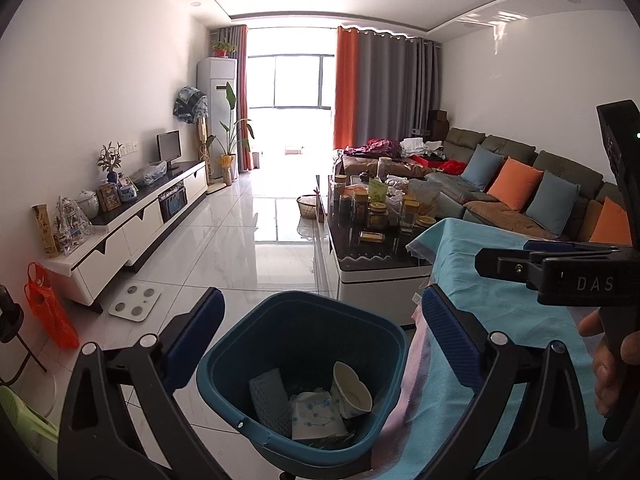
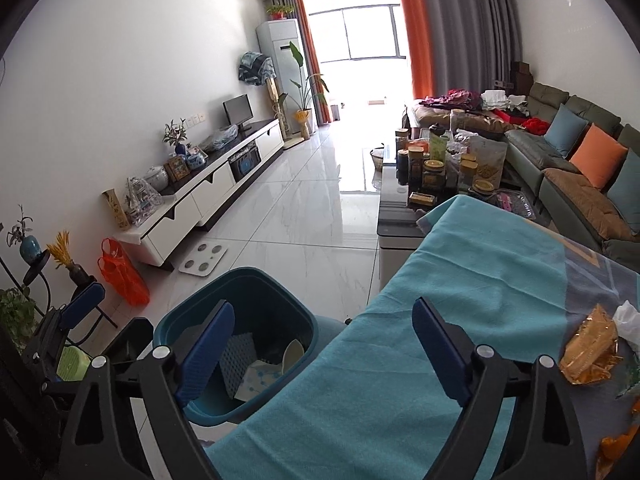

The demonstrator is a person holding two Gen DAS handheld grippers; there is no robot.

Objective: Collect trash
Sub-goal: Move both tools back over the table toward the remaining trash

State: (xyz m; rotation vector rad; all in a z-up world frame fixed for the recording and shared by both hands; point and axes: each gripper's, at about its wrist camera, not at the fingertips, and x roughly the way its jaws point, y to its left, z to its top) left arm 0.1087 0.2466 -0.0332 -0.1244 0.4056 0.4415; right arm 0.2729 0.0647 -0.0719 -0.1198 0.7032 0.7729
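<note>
Above the blue bin point(image 1: 304, 364), both the left gripper point(image 1: 320, 344) and right gripper point(image 2: 324, 348) are hanging wide open, gripping nothing; the trash point(image 1: 316, 404) is lying inside the bin.

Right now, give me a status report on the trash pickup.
Left gripper open over the blue bin. Right gripper open, empty. Cup and papers binned. Gold wrapper and tissue on the tablecloth. Nothing blocking.
</note>
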